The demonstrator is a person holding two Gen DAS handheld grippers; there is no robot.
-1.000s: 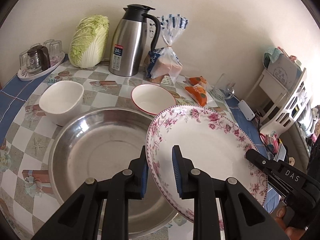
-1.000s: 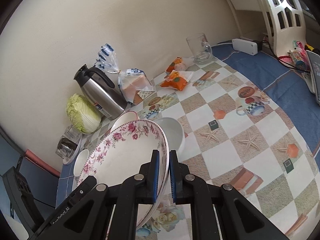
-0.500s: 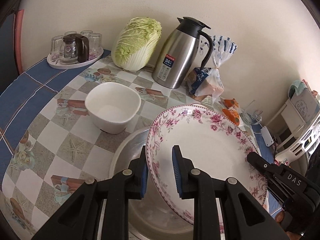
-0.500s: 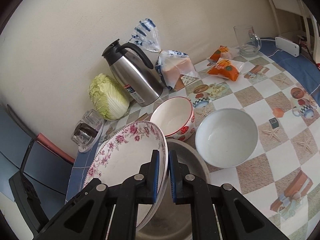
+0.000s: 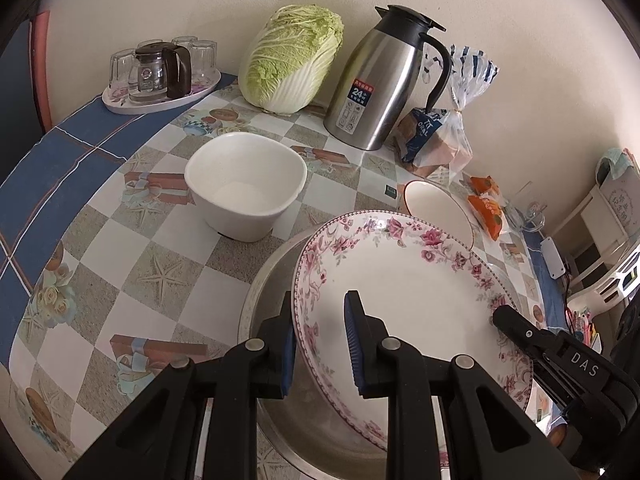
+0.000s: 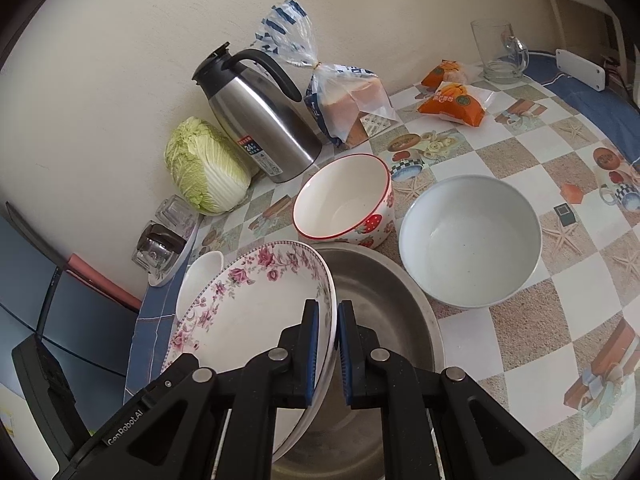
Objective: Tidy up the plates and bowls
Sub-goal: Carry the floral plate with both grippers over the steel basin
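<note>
Both grippers are shut on the rim of a floral plate point(image 5: 416, 280), which hangs tilted over a large steel basin point(image 6: 384, 300). My left gripper point(image 5: 320, 344) clamps its left rim. My right gripper point(image 6: 328, 344) clamps the opposite rim of the plate point(image 6: 248, 308) and shows in the left wrist view point(image 5: 560, 356). A square white bowl point(image 5: 246, 188) stands left of the basin. A strawberry-print bowl point(image 6: 344, 200) and a round white bowl point(image 6: 470, 240) stand behind and right of the basin.
Against the wall stand a cabbage point(image 5: 294, 60), a steel thermos jug point(image 5: 384, 80), a bagged bread loaf point(image 5: 436, 140) and a tray of glasses point(image 5: 160, 76). Orange snack packets point(image 6: 452, 96) and a glass mug point(image 6: 498, 50) lie at the far right.
Both grippers have carried the plate to the right and lower over the basin. The views have swung, bringing the square white bowl and round white bowl closer.
</note>
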